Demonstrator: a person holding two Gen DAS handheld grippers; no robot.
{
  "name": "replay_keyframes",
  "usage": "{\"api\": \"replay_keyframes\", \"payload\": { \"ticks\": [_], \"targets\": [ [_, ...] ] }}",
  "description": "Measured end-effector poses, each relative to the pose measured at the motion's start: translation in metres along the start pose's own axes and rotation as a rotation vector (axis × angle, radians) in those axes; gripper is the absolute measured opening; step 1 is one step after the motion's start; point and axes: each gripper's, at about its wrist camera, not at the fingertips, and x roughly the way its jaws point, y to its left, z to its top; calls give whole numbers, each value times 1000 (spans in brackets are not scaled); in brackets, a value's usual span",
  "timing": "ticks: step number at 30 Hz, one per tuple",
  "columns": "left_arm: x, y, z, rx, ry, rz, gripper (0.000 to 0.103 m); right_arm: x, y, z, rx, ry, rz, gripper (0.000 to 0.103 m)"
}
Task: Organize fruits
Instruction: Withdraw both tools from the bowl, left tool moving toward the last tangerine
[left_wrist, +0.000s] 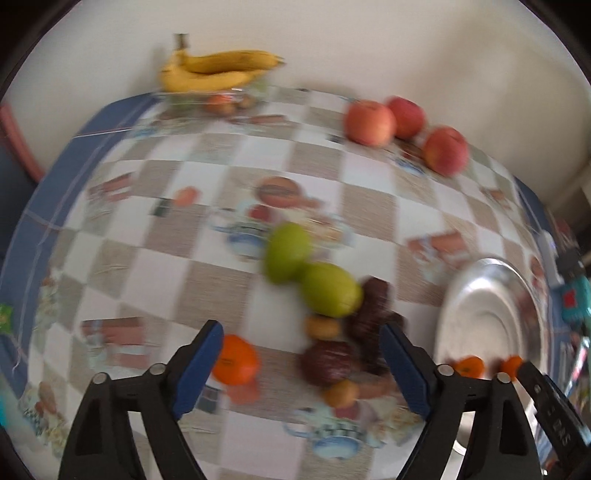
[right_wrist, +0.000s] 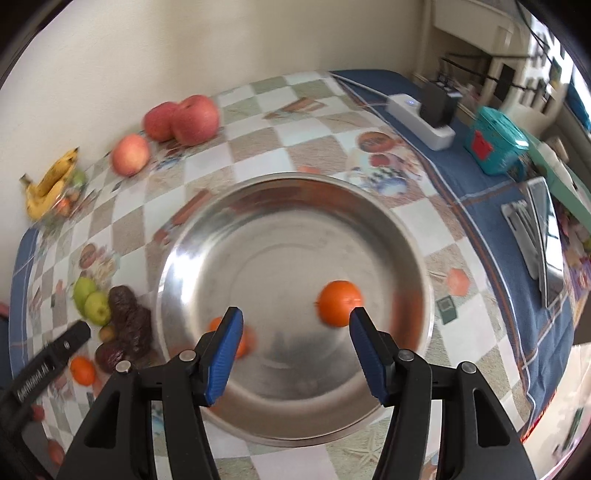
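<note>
On the checked tablecloth (right_wrist: 258, 155), the left gripper (left_wrist: 301, 354) hangs with jaws spread wide and nothing between them, above a heap of two green fruits (left_wrist: 310, 269), dark purple fruits (left_wrist: 373, 317) and a lone orange (left_wrist: 234, 358) by its left finger. Right of the heap sits the steel bowl (right_wrist: 295, 424). Over it the right gripper (right_wrist: 295, 343) stands partly open and empty, with two oranges (right_wrist: 339, 302) lying in the bowl

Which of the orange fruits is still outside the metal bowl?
The orange beside the dark fruits on the tablecloth, by the left gripper; the other two lie inside the metal bowl.
</note>
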Motion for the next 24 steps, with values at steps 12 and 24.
{"api": "replay_keyframes", "payload": {
  "ticks": [12, 24],
  "targets": [
    [-4, 52, 6, -145, -5, 81, 97, -14, 42, -7, -141, -39, 76, 61],
    [2, 45, 4, -104, 20, 92, 103, -9, 38, -7, -123, -19, 68, 61]
  ]
}}
